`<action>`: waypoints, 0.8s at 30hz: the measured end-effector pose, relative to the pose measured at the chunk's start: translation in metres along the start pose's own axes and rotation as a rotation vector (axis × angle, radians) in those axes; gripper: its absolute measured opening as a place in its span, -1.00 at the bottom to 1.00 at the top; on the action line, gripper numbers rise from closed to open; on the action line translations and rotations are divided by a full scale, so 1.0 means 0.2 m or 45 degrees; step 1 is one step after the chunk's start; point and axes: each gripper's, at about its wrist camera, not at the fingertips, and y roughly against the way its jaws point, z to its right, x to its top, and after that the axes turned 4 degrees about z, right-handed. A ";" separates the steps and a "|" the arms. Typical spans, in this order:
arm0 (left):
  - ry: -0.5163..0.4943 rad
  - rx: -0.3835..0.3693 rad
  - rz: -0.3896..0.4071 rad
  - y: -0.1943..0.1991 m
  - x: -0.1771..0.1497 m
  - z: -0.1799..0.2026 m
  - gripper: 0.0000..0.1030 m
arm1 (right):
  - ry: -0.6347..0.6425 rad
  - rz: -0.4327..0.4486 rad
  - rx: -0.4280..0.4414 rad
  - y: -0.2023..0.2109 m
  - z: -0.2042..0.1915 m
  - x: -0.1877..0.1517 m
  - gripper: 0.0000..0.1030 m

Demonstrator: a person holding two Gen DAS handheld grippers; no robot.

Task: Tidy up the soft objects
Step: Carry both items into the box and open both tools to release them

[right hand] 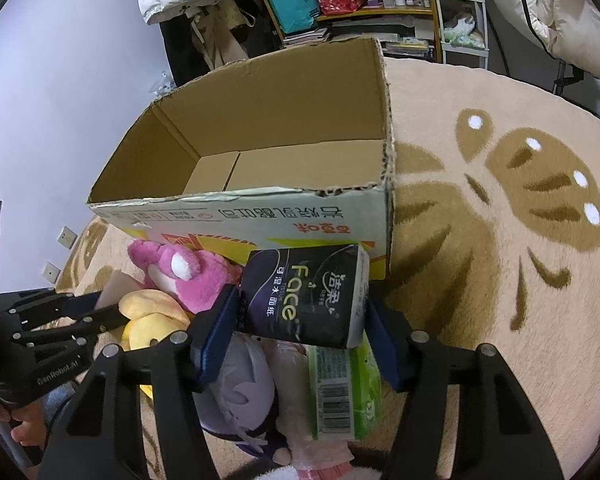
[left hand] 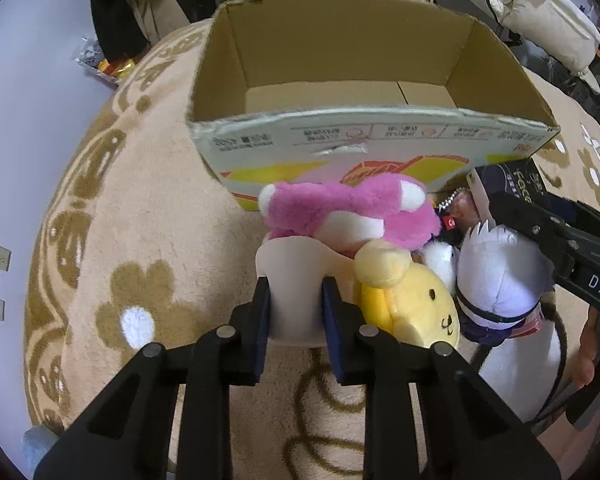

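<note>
- Left gripper, pitched steeply down, is closed on a smooth, pale pink soft object; jaws press both of its sides.
- Right gripper, angled down, is clamped on a dark glossy Face tissue pack.
- Pink plush, yellow plush and white-haired doll are piled on the fleecy rug, before the cardboard box.
- A green packet is seen in the right wrist view only.
</note>
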 end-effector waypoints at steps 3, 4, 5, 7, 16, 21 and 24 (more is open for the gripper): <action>0.024 0.021 0.021 0.03 0.00 -0.02 -0.56 | -0.002 0.012 0.008 0.02 0.00 0.00 0.26; 0.031 0.029 0.028 0.04 0.00 -0.03 -0.56 | -0.004 0.016 0.009 0.02 0.00 0.00 0.26; 0.041 0.039 0.039 0.05 0.00 -0.04 -0.56 | -0.005 0.022 0.011 0.03 0.00 0.00 0.25; 0.060 0.055 0.058 0.07 0.00 -0.06 -0.56 | -0.010 0.033 0.020 0.05 0.01 -0.01 0.25; 0.115 0.128 0.172 0.21 0.01 -0.11 -0.56 | -0.014 0.088 0.034 0.13 0.00 -0.02 0.24; 0.148 0.200 0.289 0.35 0.00 -0.13 -0.56 | -0.017 0.117 0.038 0.17 0.00 -0.02 0.24; 0.162 0.241 0.361 0.43 0.00 -0.14 -0.56 | -0.010 0.145 0.044 0.21 -0.01 -0.02 0.23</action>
